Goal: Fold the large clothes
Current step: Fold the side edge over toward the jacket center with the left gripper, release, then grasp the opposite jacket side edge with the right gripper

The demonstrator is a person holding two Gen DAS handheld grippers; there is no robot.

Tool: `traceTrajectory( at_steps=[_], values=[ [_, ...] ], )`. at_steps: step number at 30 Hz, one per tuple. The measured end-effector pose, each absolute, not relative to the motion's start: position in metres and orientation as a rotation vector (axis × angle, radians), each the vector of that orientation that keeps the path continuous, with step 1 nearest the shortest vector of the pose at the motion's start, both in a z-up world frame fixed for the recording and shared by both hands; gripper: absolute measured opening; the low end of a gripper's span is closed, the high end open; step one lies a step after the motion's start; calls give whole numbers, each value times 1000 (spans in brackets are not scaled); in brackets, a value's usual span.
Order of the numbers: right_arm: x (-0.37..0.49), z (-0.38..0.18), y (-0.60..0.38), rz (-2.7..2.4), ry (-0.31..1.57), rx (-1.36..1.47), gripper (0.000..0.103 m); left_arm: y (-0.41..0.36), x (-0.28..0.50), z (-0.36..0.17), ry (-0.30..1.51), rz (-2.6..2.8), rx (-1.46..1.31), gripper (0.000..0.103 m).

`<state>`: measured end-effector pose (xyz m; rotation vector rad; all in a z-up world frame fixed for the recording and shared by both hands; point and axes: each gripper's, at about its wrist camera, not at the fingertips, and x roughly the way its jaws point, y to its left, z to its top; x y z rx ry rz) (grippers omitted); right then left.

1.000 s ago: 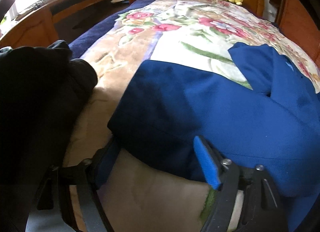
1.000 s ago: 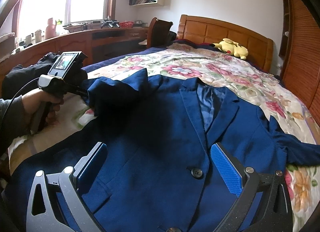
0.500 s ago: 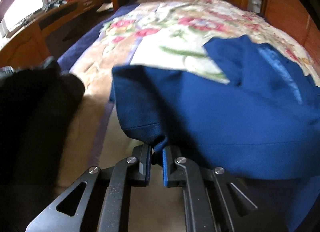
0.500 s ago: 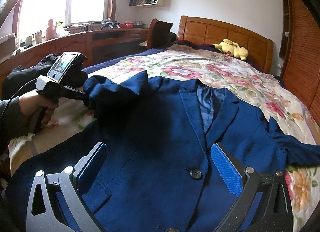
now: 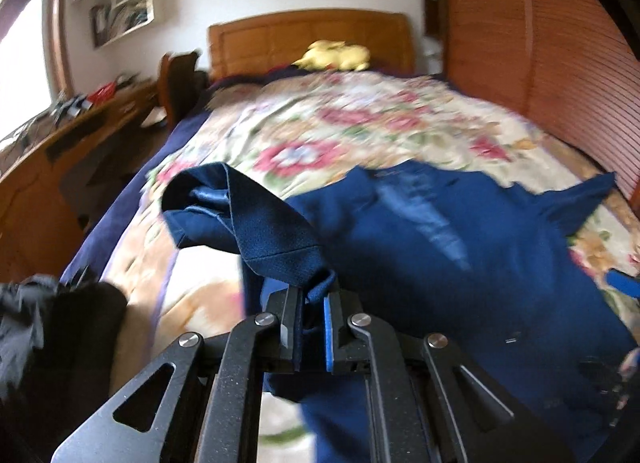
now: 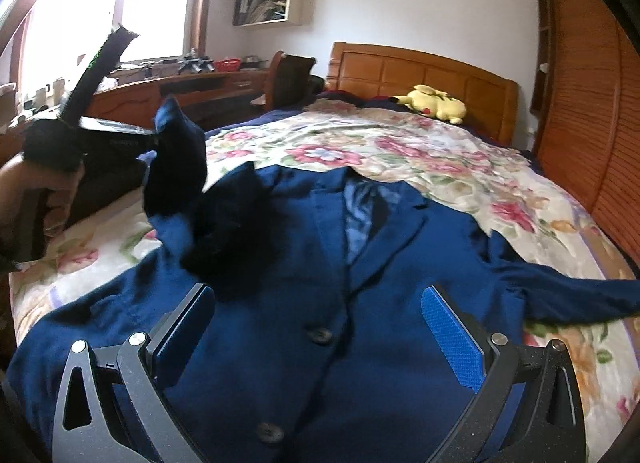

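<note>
— What room do I have on the screens?

— A bedroom. I see a wide bed with a flowered cream and pink blanket (image 6: 420,151), a panelled orange wooden headboard (image 6: 420,75) and a yellow plush toy (image 6: 436,103) lying just in front of it. A long wooden worktop (image 6: 192,83) runs under the window on the left side, and a slatted wooden wardrobe door (image 6: 588,111) is on the right.

— And where is the garment?

— The dark blue woven suit jacket (image 6: 320,283) lies on the blanket, front side up, with the lapels open and two dark round buttons (image 6: 320,336) in view. Its one sleeve (image 6: 576,295) is spread out flat toward the wardrobe side.

— What do my grippers do?

— My left gripper (image 5: 311,327) is clenched on the cuff of the other sleeve (image 5: 256,215); the cloth is pinched between the blue pads, and the sleeve is raised above the bed. My right gripper (image 6: 316,339) is released, its jaws wide apart, and it hangs over the lower front of the jacket. I cannot tell if it touches the cloth.

— Anything beside the bed?

— A black crumpled garment (image 5: 56,339) at the left edge.
</note>
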<state>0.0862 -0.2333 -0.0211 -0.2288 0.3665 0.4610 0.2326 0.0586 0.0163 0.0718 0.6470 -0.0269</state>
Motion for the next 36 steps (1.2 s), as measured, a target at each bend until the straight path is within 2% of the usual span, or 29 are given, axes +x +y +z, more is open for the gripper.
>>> traceTrajectory(
  at_steps=[11, 22, 25, 26, 27, 31, 33, 36],
  values=[
    [84, -19, -268, 387, 368, -182, 103, -41, 198, 57, 550, -250, 141, 8],
    [90, -21, -285, 360, 382, -149, 103, -73, 169, 17, 553, -284, 115, 9],
    [92, -22, -283, 355, 388, -151, 103, -74, 161, 4, 572, -266, 125, 17],
    [92, -21, -283, 354, 388, -154, 103, -71, 157, 1, 571, -267, 114, 24],
    [93, -21, -281, 356, 389, -155, 103, -70, 153, -1, 566, -272, 106, 36],
    [99, -20, -277, 358, 393, -155, 103, -59, 135, -5, 532, -282, 91, 58],
    [99, -20, -275, 359, 394, -161, 103, -51, 128, -7, 524, -274, 90, 75],
    [103, -20, -273, 360, 396, -161, 103, -35, 118, -11, 511, -248, 96, 78]
  ],
)
